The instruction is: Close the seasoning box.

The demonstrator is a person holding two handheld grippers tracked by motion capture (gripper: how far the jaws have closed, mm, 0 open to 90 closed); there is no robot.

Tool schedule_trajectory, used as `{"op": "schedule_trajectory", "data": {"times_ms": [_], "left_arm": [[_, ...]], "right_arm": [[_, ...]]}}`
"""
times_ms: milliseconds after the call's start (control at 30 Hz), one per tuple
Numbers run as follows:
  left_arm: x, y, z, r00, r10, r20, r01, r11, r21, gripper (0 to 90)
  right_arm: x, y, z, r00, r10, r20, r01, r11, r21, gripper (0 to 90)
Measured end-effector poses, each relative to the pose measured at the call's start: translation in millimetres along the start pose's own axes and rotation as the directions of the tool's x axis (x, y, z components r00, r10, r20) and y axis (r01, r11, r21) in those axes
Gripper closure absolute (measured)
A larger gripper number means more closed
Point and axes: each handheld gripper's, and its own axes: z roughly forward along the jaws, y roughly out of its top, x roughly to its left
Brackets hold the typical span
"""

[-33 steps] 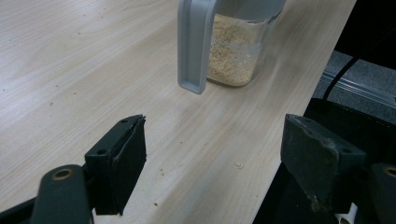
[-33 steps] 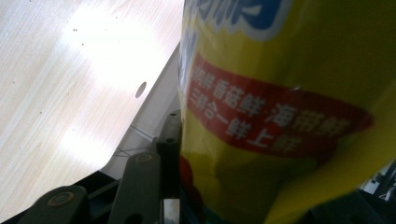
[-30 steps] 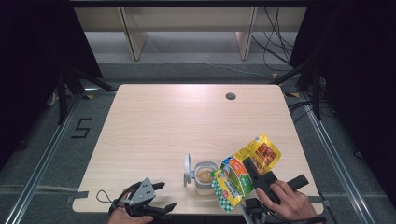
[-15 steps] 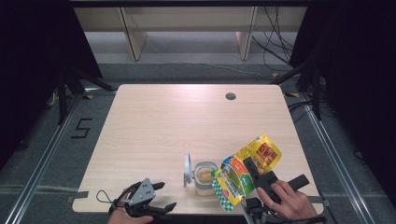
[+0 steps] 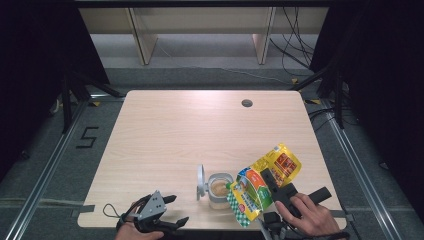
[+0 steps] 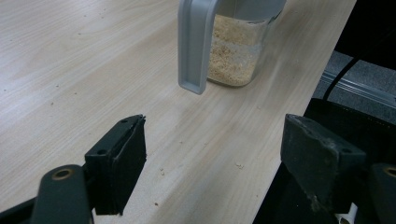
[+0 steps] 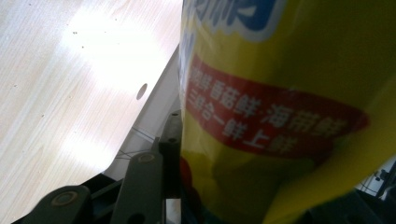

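So the right gripper is clamped on a yellow snack bag, tipped over the open clear jar near the table's front edge. The jar's about half full of tan crumbs, its grey lid flipped up. The left gripper sits at the front edge, jaws spread wide, holding nothing.

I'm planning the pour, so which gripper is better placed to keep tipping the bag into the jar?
The right gripper: it is shut on the yellow bag, tilted over the open jar. The left gripper is open, empty, near the table's front edge.
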Motion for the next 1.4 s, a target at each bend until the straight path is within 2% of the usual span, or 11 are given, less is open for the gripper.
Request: {"op": "schedule_trajectory", "data": {"times_ms": [33,233,267,300,667,1200,1333,1400], "left_arm": [[-1.6,-0.1,1.1,0.9998,-0.02,0.006,0.02,0.9996,-0.018,22.0],[-1.4,-0.2,0.9,0.9998,-0.018,0.005,0.018,0.9997,-0.016,22.1],[-1.5,-0.2,0.9,0.9998,-0.018,0.005,0.018,0.9997,-0.017,22.0],[-1.4,-0.1,0.9,0.9998,-0.018,0.005,0.018,0.9997,-0.016,22.0],[-1.4,-0.2,0.8,0.9998,-0.018,0.005,0.018,0.9997,-0.016,22.0],[-1.6,-0.1,1.2,0.9998,-0.021,0.006,0.021,0.9996,-0.017,22.0],[-1.0,-0.1,0.8,0.9999,-0.013,0.005,0.013,0.9999,-0.01,22.0],[-1.5,-0.1,1.2,0.9998,-0.021,0.005,0.021,0.9996,-0.016,22.0]], "right_arm": [[-0.1,0.0,-0.2,1.0,0.0,-0.001,0.0,1.0,0.0,62.0],[0.2,-0.4,-0.1,1.0,0.006,-0.002,-0.006,1.0,0.002,62.0],[2.1,-0.7,-0.5,0.9994,0.034,-0.005,-0.034,0.999,0.01,62.0],[-0.1,-0.5,0.0,1.0,0.003,-0.005,-0.003,1.0,0.002,62.0],[-0.7,-0.7,-0.3,1.0,-0.006,-0.004,0.006,1.0,0.004,62.5],[0.5,-1.5,-0.3,1.0,0.008,0.002,-0.008,1.0,0.003,62.5],[-0.9,-2.3,0.2,0.9999,-0.014,0.002,0.014,1.0,-0.002,62.5],[-0.1,-2.0,-0.2,1.0,0.005,0.002,-0.005,1.0,0.002,62.6]]}}
